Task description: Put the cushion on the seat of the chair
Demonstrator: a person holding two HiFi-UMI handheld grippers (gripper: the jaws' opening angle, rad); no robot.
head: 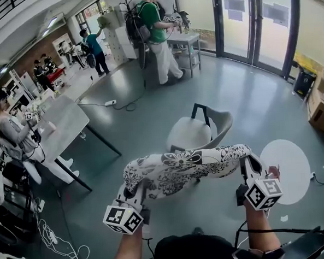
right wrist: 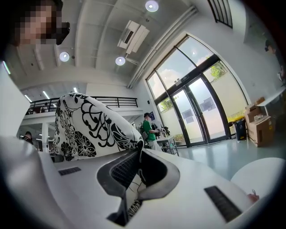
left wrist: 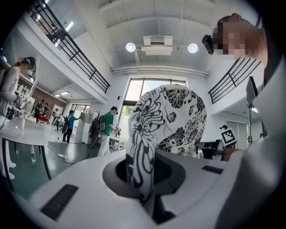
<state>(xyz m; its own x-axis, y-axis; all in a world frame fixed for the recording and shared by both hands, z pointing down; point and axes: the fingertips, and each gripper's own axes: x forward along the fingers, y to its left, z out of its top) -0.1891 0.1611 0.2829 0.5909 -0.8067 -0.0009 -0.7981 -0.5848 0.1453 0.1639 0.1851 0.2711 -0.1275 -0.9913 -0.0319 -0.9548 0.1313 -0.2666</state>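
A white cushion [head: 186,168] with a black flower print hangs stretched between my two grippers, just in front of the chair [head: 197,130]. My left gripper [head: 137,192] is shut on the cushion's left end, and my right gripper [head: 248,162] is shut on its right end. The chair has a pale grey seat and back with black legs; its seat is bare. In the left gripper view the cushion's edge [left wrist: 142,152] runs down between the jaws of the left gripper [left wrist: 145,188]. In the right gripper view the cushion [right wrist: 89,127] bulges at the left, a thin edge pinched in the right gripper [right wrist: 134,179].
A round white table [head: 289,167] stands right of the chair. A grey table [head: 68,123] is at the left with a person beside it. Cardboard boxes [head: 322,108] sit at the far right. More people stand further back near a small table [head: 184,40]. A cable [head: 122,105] lies on the floor.
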